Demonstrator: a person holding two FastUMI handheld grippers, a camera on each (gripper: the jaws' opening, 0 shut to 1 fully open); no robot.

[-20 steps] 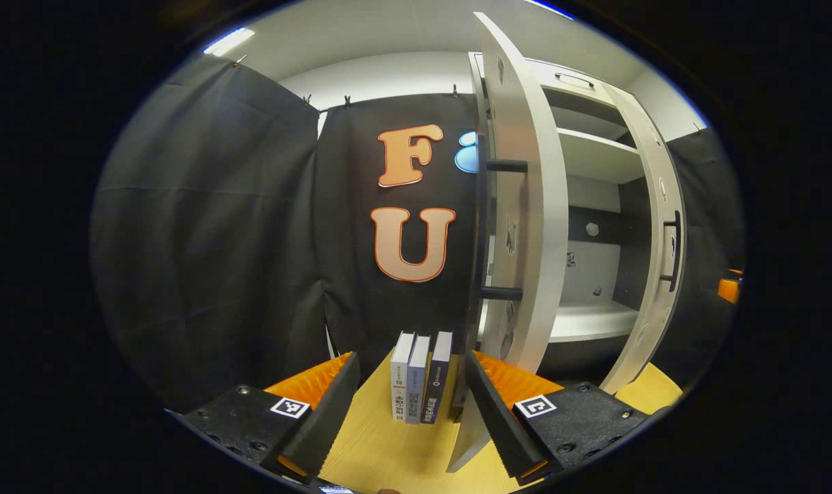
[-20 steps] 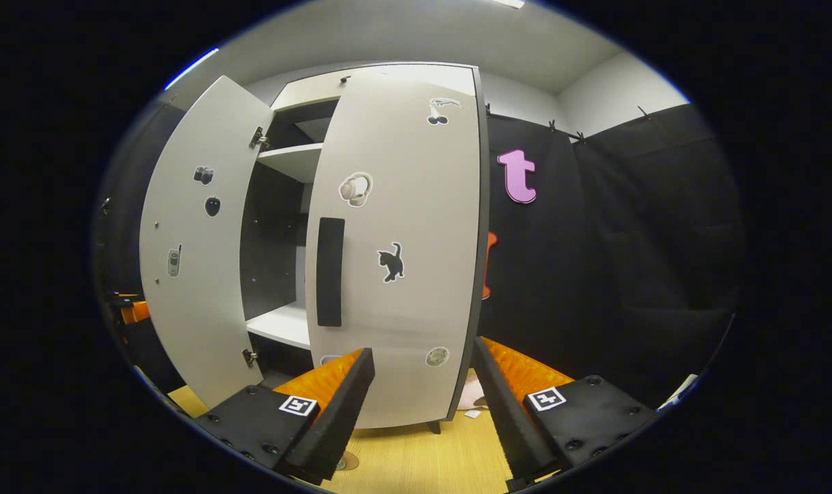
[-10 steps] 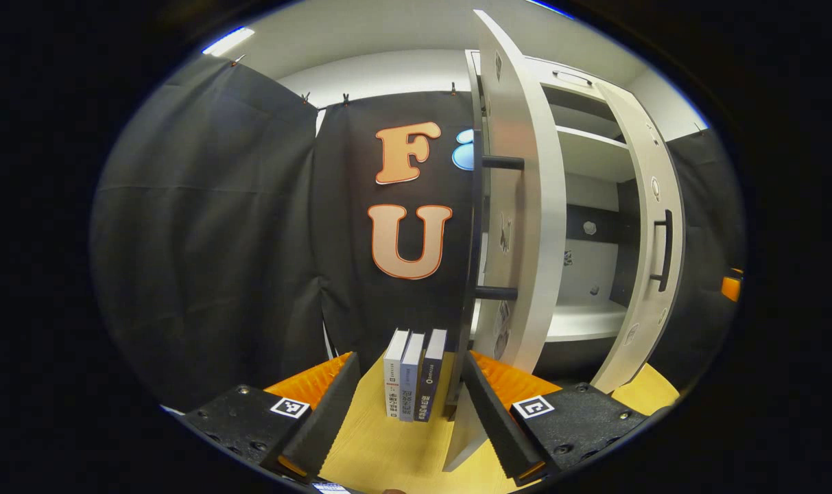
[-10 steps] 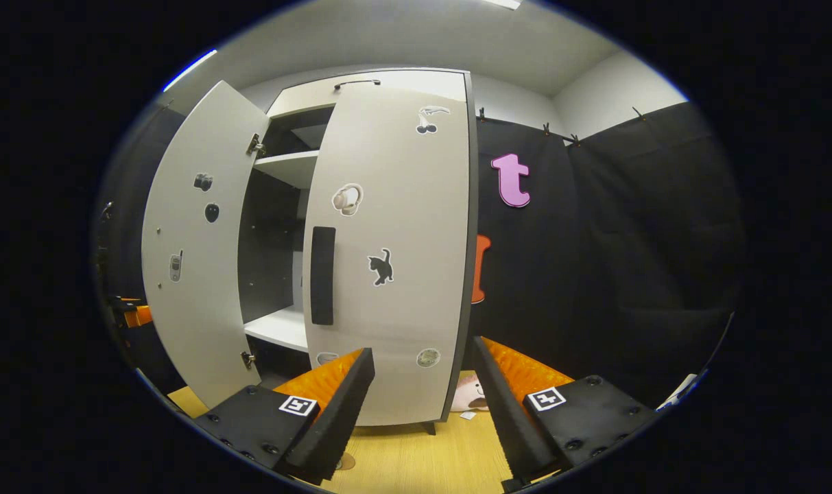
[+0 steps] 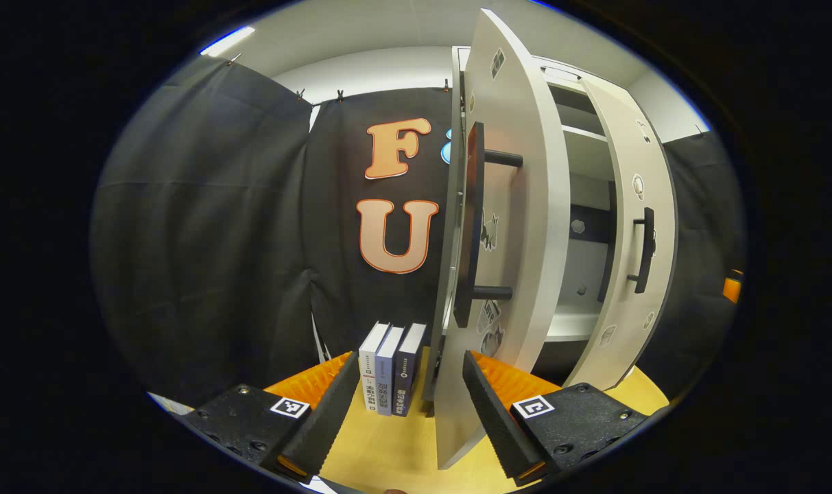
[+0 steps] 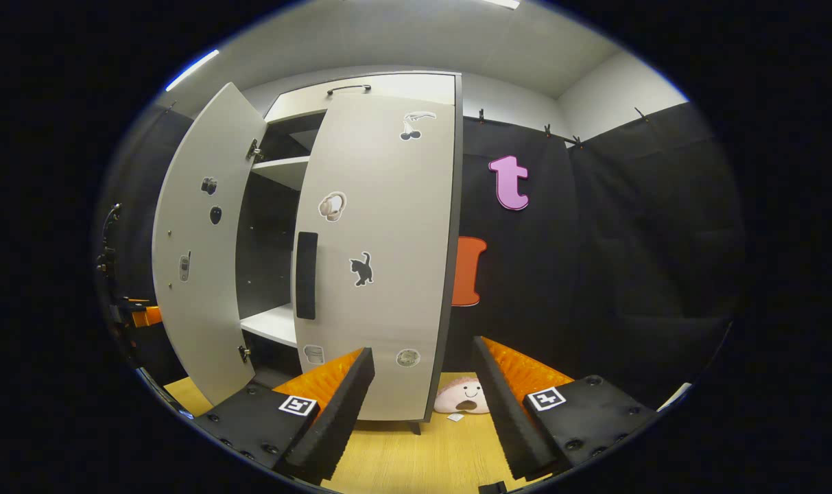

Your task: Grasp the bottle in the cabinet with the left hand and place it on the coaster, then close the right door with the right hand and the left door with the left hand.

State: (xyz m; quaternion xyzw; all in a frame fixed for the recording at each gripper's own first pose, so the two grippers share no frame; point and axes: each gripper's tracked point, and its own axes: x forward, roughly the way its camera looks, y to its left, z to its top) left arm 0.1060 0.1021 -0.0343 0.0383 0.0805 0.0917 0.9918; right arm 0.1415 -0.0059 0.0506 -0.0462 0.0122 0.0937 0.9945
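Observation:
The white cabinet (image 6: 289, 106) has both doors partly open. In the right gripper view the right door (image 6: 381, 226), with stickers and a black handle (image 6: 306, 274), stands just ahead of my open right gripper (image 6: 422, 405), its lower edge between the fingers. The left door (image 6: 196, 254) hangs wide open beyond it. In the left gripper view the left door (image 5: 518, 226) is nearly edge-on, its black handle (image 5: 468, 226) facing me, and its bottom corner sits between the fingers of my open left gripper (image 5: 410, 412). The right door (image 5: 628, 226) stands behind it.
Three books (image 5: 391, 370) stand upright on the wooden table (image 5: 388, 446) left of the left door. A pink plush toy (image 6: 462, 398) lies on the table (image 6: 422, 460) right of the cabinet. White shelves (image 6: 271, 322) show inside the cabinet.
The right door has swung further toward the cabinet, uncovering the plush toy. The left gripper has shifted so the left door's outer face and handle now show.

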